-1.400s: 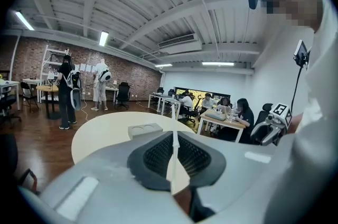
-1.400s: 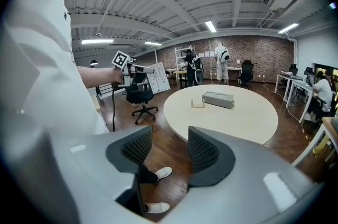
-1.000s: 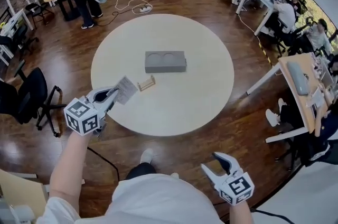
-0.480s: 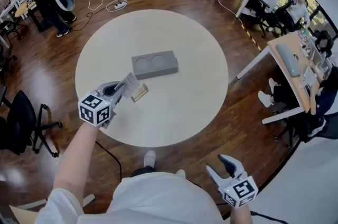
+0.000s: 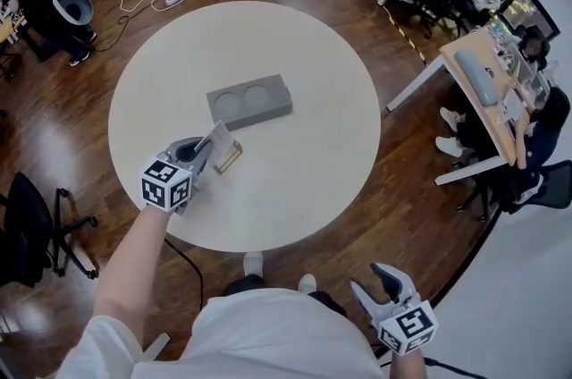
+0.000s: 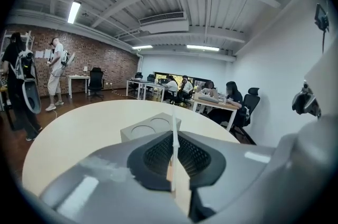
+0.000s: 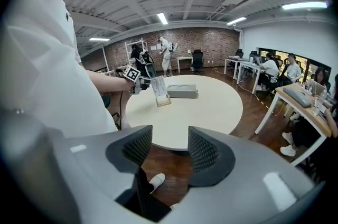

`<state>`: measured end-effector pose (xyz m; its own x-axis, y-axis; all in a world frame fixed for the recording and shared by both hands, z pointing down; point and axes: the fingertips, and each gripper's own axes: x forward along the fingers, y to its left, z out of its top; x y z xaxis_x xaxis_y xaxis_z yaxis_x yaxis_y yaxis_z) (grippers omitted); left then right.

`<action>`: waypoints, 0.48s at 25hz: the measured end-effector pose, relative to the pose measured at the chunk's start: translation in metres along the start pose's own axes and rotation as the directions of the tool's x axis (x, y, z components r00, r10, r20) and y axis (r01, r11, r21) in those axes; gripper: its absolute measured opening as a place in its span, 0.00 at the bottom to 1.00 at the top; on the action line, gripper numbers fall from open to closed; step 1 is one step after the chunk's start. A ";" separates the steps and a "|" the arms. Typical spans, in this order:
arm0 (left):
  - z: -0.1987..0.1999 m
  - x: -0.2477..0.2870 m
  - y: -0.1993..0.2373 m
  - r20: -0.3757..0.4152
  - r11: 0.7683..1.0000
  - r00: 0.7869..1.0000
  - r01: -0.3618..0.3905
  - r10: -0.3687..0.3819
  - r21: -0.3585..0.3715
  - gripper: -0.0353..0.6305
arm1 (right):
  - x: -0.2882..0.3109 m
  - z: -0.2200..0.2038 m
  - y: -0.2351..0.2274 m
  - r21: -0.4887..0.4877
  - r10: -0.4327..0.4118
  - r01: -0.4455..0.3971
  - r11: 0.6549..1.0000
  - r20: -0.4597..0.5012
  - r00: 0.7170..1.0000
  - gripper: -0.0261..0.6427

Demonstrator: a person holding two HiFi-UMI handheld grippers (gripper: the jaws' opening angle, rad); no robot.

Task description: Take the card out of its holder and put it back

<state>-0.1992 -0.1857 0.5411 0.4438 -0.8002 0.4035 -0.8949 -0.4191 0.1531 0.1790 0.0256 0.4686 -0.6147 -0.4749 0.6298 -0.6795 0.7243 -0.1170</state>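
Observation:
My left gripper (image 5: 204, 152) is shut on a white card (image 5: 218, 138) over the near left part of the round white table (image 5: 313, 145). The card stands upright with its lower edge at the small wooden holder (image 5: 229, 159); whether it sits in the slot I cannot tell. In the left gripper view the card (image 6: 173, 128) shows edge-on between the pads, with the holder (image 6: 181, 195) just below. The right gripper view shows card (image 7: 159, 85) and holder (image 7: 164, 102) from afar. My right gripper (image 5: 386, 286) hangs open and empty off the table, near my body.
A grey block (image 5: 249, 101) with two round recesses lies on the table behind the holder. Around the table is a wooden floor with desks (image 5: 487, 73), seated people at the right, a black office chair (image 5: 36, 230) at the left and people standing at the back left.
My left gripper has carried the card to the right, from a spot left of the holder to directly over it. The right gripper has stayed low beside my body.

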 end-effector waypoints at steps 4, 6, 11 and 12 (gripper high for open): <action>-0.005 0.005 0.002 -0.005 1.000 1.000 0.012 -0.012 -0.004 0.08 | 0.002 0.001 0.003 0.006 -0.010 0.010 1.000 -0.009 1.000 0.36; -0.004 0.006 0.004 -0.008 1.000 1.000 0.016 -0.016 -0.003 0.08 | 0.003 0.001 0.005 0.009 -0.010 0.010 1.000 -0.010 1.000 0.36; -0.005 0.009 0.003 -0.032 1.000 0.999 0.027 -0.027 0.001 0.08 | 0.006 0.002 0.006 0.019 -0.011 0.011 1.000 -0.015 1.000 0.36; -0.006 0.010 0.003 -0.037 1.000 0.999 0.031 -0.031 0.001 0.08 | 0.006 0.003 0.006 0.019 -0.011 0.012 1.000 -0.017 1.000 0.36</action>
<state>-0.1972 -0.1927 0.5509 0.4690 -0.7703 0.4321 -0.8808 -0.4439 0.1649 0.1698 0.0255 0.4697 -0.6002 -0.4748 0.6437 -0.6943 0.7088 -0.1245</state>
